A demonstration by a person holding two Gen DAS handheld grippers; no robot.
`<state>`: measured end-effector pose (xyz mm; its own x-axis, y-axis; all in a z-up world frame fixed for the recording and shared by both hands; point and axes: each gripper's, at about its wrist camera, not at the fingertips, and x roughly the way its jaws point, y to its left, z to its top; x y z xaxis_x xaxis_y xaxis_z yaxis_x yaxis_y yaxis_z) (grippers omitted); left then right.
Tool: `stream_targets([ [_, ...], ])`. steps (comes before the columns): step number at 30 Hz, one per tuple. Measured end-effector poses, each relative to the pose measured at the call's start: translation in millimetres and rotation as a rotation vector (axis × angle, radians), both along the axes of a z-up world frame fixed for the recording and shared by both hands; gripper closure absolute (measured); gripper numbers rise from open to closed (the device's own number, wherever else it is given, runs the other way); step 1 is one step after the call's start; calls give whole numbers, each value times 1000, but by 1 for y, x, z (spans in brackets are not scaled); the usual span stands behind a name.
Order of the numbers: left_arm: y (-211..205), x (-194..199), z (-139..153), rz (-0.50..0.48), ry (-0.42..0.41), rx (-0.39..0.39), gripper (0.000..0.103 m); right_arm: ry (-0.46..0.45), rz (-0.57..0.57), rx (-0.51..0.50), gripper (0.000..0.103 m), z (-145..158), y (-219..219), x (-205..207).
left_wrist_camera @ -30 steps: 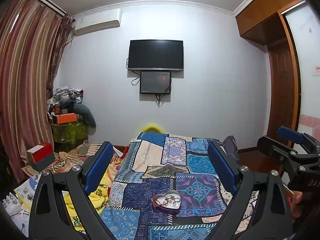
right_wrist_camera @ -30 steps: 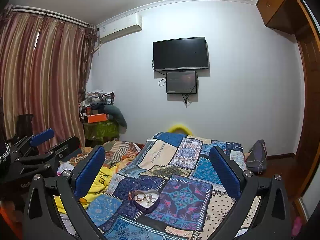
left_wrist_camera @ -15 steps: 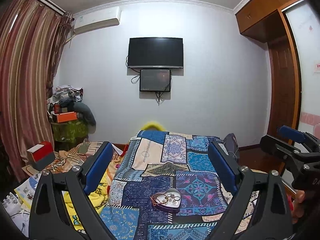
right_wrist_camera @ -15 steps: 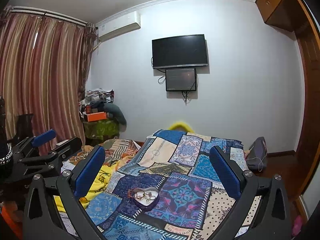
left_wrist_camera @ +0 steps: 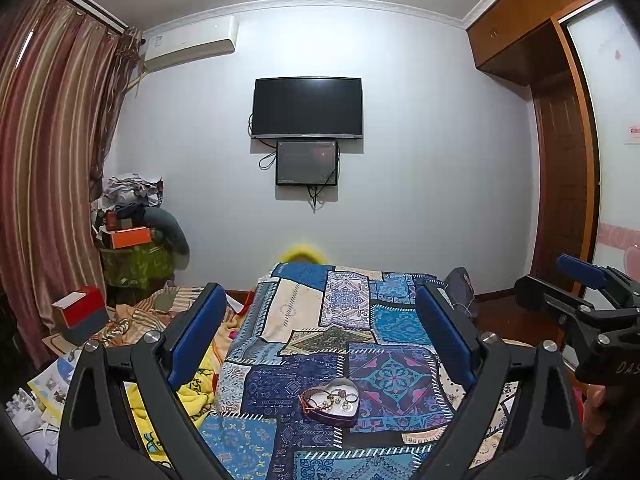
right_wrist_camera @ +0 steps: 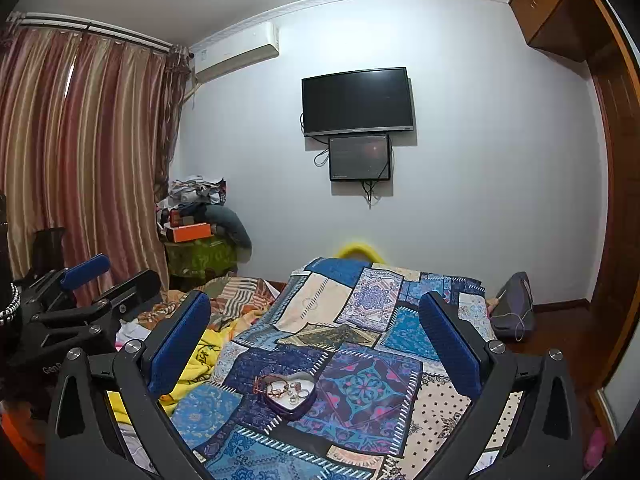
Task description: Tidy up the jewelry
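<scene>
A heart-shaped tin (left_wrist_camera: 347, 413) lies on the patchwork bedspread (left_wrist_camera: 384, 312) and holds rings and a red cord bracelet (left_wrist_camera: 310, 398). It also shows in the right wrist view (right_wrist_camera: 276, 405), with the rings (right_wrist_camera: 298, 394) inside. My left gripper (left_wrist_camera: 320, 332) is open and empty, held above and short of the tin. My right gripper (right_wrist_camera: 316, 338) is open and empty too, likewise above the bed. Each gripper shows at the edge of the other's view: the right gripper (left_wrist_camera: 576, 288), the left gripper (right_wrist_camera: 86, 280).
A yellow blanket (left_wrist_camera: 200, 384) and striped cloth (right_wrist_camera: 236, 292) lie left of the bedspread. A red and white box (left_wrist_camera: 78, 308) sits at the left. A cluttered stand (left_wrist_camera: 134, 256) is in the corner. A grey bag (right_wrist_camera: 514, 308) lies at the bed's right. A TV (left_wrist_camera: 307, 107) hangs on the far wall.
Both views have tilted slightly upward and shifted a little; the tin sits a touch lower in the frames. Both grippers stay open and empty.
</scene>
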<state>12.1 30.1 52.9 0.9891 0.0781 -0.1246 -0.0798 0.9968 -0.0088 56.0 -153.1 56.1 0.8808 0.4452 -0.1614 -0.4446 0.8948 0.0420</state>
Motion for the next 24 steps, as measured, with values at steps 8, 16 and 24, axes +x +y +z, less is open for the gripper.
stream_targets([
  [8, -1, -2, 1, -12, -8, 5, 7, 0, 0, 0, 0, -1, -1, 0],
  [16, -3, -2, 1, -24, -6, 12, 7, 1, -4, 0, 0, 2, -2, 1],
  [24, -3, -2, -1, -31, -1, 12, 7, 5, -3, -4, 0, 1, -1, 2],
])
